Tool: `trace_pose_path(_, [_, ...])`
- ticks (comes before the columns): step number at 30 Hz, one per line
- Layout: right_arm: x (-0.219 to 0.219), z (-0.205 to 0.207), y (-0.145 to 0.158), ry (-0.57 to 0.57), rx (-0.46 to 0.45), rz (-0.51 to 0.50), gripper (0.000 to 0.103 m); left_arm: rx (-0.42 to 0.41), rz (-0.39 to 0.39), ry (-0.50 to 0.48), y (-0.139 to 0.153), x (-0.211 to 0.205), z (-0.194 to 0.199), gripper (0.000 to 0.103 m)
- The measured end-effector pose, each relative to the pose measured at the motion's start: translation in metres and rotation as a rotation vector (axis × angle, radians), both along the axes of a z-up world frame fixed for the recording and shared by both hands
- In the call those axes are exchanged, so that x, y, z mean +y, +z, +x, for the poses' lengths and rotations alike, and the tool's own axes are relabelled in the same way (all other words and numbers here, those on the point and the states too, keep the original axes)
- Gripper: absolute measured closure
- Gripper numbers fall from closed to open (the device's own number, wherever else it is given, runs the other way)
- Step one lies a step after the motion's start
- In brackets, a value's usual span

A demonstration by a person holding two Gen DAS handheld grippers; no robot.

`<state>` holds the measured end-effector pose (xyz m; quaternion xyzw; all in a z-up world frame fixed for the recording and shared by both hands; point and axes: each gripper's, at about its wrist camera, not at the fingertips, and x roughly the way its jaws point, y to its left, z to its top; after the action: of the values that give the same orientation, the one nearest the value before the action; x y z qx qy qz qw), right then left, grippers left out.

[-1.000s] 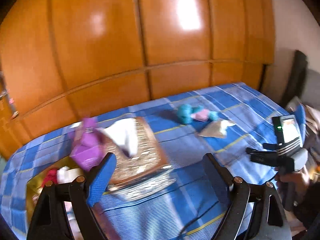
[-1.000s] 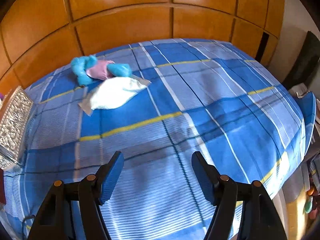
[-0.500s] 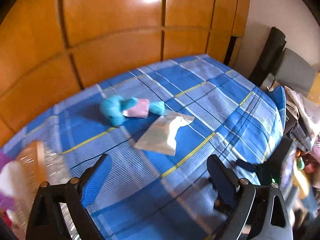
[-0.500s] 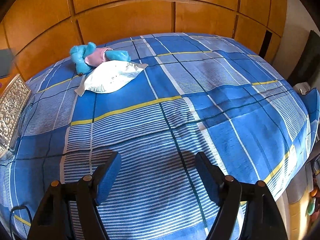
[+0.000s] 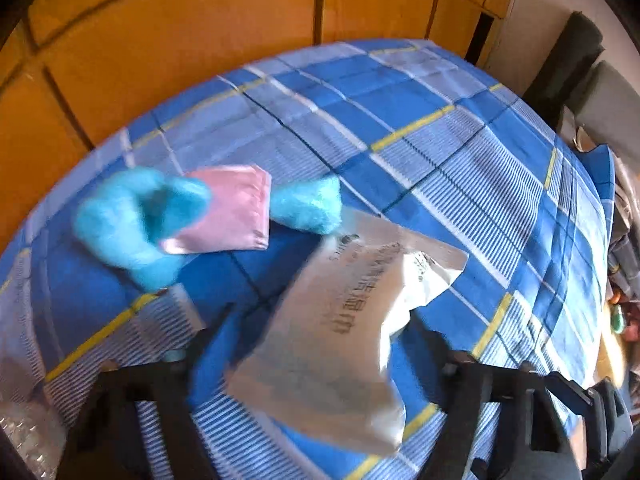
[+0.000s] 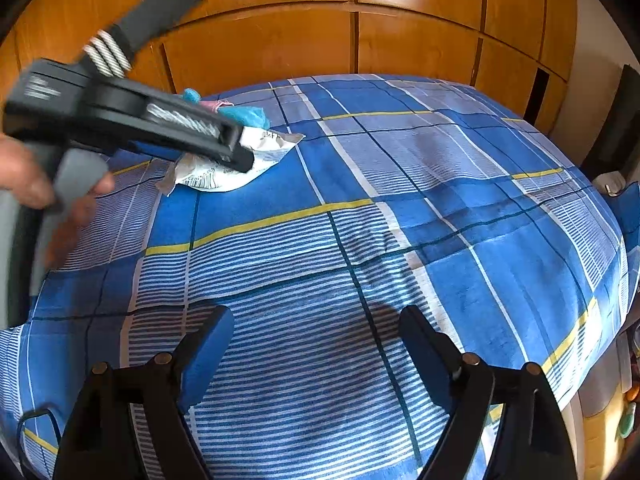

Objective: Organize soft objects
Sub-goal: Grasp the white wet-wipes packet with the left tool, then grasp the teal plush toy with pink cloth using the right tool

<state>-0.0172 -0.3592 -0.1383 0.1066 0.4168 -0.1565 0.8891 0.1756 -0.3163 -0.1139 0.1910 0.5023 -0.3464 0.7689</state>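
Observation:
A white soft packet with dark print lies on the blue checked bedcover. My left gripper is open, its jaws standing either side of the packet's near end. Behind the packet lie a fluffy blue soft toy and a pink pouch. In the right wrist view the left gripper reaches over the packet, with the blue toy behind it. My right gripper is open and empty over bare bedcover.
Orange wooden cupboard doors stand behind the bed. A shiny silver box edge shows at the lower left of the left wrist view. Dark furniture and clutter stand past the bed's right edge.
My left gripper has swung right from the silver box and moved close to the white packet, which now sits between its jaws. My right gripper has held nearly still.

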Motion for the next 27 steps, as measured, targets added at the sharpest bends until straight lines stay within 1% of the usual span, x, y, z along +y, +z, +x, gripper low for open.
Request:
trace_pose_path(1, [0.000,0.000,0.000,0.001,-0.002,0.000,0.016,-0.001,0.000,0.003,-0.003,0.000,0.000,0.037])
trace_pose_path(2, [0.000,0.000,0.000,0.001,-0.005,0.000,0.016,-0.025,-0.004,0.000,-0.003,0.000,-0.003,0.040])
trace_pose_path(3, [-0.001,0.001,-0.001,0.002,-0.006,0.000,0.016,-0.042,-0.014,-0.016,-0.003,0.000,-0.007,0.048])
trace_pose_path(4, [-0.001,0.000,-0.001,0.004,-0.008,-0.002,0.016,-0.052,-0.020,-0.023,-0.002,0.003,-0.012,0.050])
trace_pose_path(6, [0.000,0.000,-0.002,0.006,-0.016,-0.009,0.016,-0.071,-0.017,-0.015,-0.002,0.009,-0.019,0.051])
trace_pose_path(8, [0.000,-0.001,-0.002,0.006,-0.017,-0.012,0.016,-0.082,-0.014,0.020,-0.001,0.022,-0.026,0.051])
trace_pose_path(10, [0.000,-0.001,-0.002,0.007,-0.020,-0.012,0.015,-0.078,-0.029,0.058,-0.001,0.042,-0.036,0.051])
trace_pose_path(14, [0.002,-0.003,-0.003,0.020,-0.023,-0.022,0.015,-0.127,-0.036,0.129,-0.002,0.086,-0.063,0.051])
trace_pose_path(16, [0.003,-0.004,-0.002,0.034,-0.017,-0.023,0.016,-0.137,-0.063,0.161,-0.003,0.107,-0.079,0.051])
trace_pose_path(19, [0.000,-0.003,0.000,0.068,0.011,-0.006,0.016,-0.173,-0.079,0.156,-0.006,0.119,-0.095,0.051])
trace_pose_path(21, [-0.007,0.000,0.004,0.087,0.042,0.030,0.019,-0.211,-0.092,0.148,-0.008,0.127,-0.104,0.051])
trace_pose_path(23, [-0.014,0.007,0.012,0.134,0.053,0.090,0.032,-0.217,-0.109,0.152,-0.009,0.130,-0.106,0.051])
trace_pose_path(25, [-0.009,0.018,0.021,0.199,0.070,0.058,0.032,-0.208,-0.125,0.166,-0.009,0.133,-0.105,0.051])
trace_pose_path(27, [0.005,0.036,0.034,0.310,0.071,-0.024,0.032,-0.219,-0.132,0.168,-0.010,0.133,-0.107,0.051])
